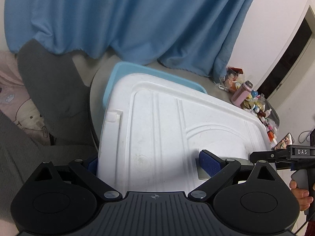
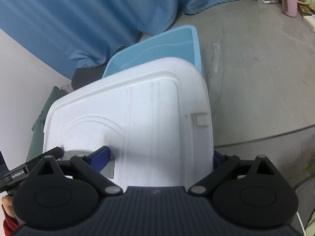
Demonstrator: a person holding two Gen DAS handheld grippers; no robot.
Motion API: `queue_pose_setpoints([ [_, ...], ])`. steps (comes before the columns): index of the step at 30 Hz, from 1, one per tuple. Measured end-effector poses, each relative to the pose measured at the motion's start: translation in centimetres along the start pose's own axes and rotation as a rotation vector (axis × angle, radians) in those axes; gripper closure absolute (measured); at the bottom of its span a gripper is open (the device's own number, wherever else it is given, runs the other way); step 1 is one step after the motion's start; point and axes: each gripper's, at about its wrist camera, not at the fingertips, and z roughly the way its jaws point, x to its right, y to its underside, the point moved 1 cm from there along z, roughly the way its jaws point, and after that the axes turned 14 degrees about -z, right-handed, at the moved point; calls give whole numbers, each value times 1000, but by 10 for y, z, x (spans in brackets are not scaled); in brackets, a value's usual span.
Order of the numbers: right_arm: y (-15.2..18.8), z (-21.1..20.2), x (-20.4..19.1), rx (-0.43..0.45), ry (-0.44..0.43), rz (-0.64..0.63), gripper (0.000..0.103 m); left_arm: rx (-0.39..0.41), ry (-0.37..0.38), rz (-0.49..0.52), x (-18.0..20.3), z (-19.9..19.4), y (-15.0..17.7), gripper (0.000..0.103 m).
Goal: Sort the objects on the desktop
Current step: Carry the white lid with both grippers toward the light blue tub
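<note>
A large white plastic lid (image 1: 167,127) fills the middle of the left wrist view and the right wrist view (image 2: 137,118). It lies tilted over a light blue storage box (image 1: 118,78), whose open far end shows beyond the lid in the right wrist view (image 2: 173,45). My left gripper (image 1: 149,161) is shut on the lid's near edge, one blue pad on top and one beside the rim. My right gripper (image 2: 159,157) is shut on the same edge further along. Each gripper shows in the other's view.
A grey tabletop (image 2: 256,78) carries the box. A heap of small bottles, packets and a pink flask (image 1: 242,94) sits at the right. A blue curtain (image 1: 128,19) hangs behind. A dark chair (image 1: 51,90) and pink bedding stand at the left.
</note>
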Motion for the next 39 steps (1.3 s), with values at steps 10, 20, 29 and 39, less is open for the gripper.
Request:
queue_pose_setpoints([
  [10, 46, -16, -20, -17, 22, 10, 5, -18, 19, -19, -23, -33, 48, 5],
  [20, 75, -21, -29, -28, 16, 7, 5, -28, 13, -37, -43, -48, 81, 5],
  [29, 85, -20, -35, -33, 12, 18, 5, -32, 4, -29, -49, -58, 95, 5],
  [39, 99, -20, -42, -36, 1, 21, 5, -35, -10, -24, -58, -71, 104, 5],
])
